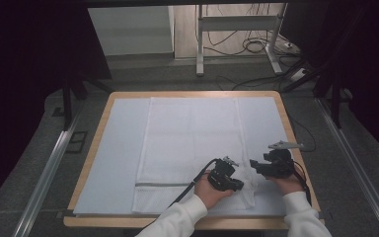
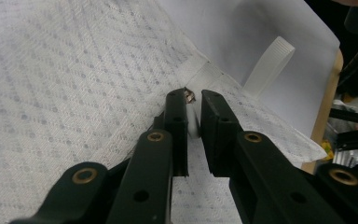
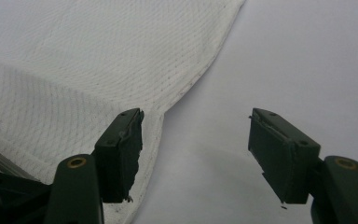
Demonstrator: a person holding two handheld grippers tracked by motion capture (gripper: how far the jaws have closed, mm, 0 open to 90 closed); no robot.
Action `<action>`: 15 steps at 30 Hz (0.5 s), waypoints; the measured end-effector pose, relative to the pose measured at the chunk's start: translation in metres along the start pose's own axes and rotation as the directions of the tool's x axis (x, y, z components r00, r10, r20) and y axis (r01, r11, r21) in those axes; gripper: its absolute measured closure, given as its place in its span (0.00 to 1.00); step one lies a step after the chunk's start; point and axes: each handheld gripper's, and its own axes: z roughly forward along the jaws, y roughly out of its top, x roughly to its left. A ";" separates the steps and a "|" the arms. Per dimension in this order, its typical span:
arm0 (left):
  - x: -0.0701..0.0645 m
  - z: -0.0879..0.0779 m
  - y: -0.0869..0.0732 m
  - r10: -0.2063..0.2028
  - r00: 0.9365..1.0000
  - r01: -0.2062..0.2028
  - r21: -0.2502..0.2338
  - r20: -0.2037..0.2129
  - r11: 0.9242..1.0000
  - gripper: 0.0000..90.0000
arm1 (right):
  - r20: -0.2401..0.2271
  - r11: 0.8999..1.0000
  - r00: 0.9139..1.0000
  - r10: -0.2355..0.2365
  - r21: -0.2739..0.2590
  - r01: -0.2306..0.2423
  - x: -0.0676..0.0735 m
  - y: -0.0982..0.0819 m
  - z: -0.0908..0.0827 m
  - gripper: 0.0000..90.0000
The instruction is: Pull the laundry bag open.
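A white mesh bag lies flat on the white table cover, with its zipper running along the near end. My left gripper sits at the bag's near right corner. In the left gripper view its jaws stand nearly together, with a small metal zipper pull and a white tab pinched between the pads. A white hanging loop sticks out just beyond the corner. My right gripper is open beside it. Its jaws straddle the bag's edge, nothing between them.
The wooden table rim runs close to the right of both hands. The bag's corner is bunched up between the grippers. Beyond the far table edge are a metal frame and cables on the floor.
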 end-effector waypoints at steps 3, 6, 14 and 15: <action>-0.001 0.000 0.000 0.008 1.000 -0.008 0.000 -0.017 1.000 0.95 | -0.001 1.000 1.000 0.000 0.000 0.000 0.000 0.000 0.000 0.38; 0.001 0.000 0.000 -0.001 1.000 0.001 0.000 -0.007 1.000 0.96 | -0.002 1.000 1.000 0.000 0.000 0.000 0.000 0.000 0.000 0.38; 0.003 -0.002 0.000 -0.002 1.000 0.002 -0.002 -0.002 1.000 0.96 | -0.005 1.000 1.000 0.002 -0.002 -0.002 -0.001 0.000 -0.001 0.38; 0.003 -0.002 0.000 -0.002 1.000 0.002 -0.004 -0.001 1.000 0.96 | -0.005 1.000 1.000 0.002 -0.001 -0.002 -0.001 0.000 -0.001 0.38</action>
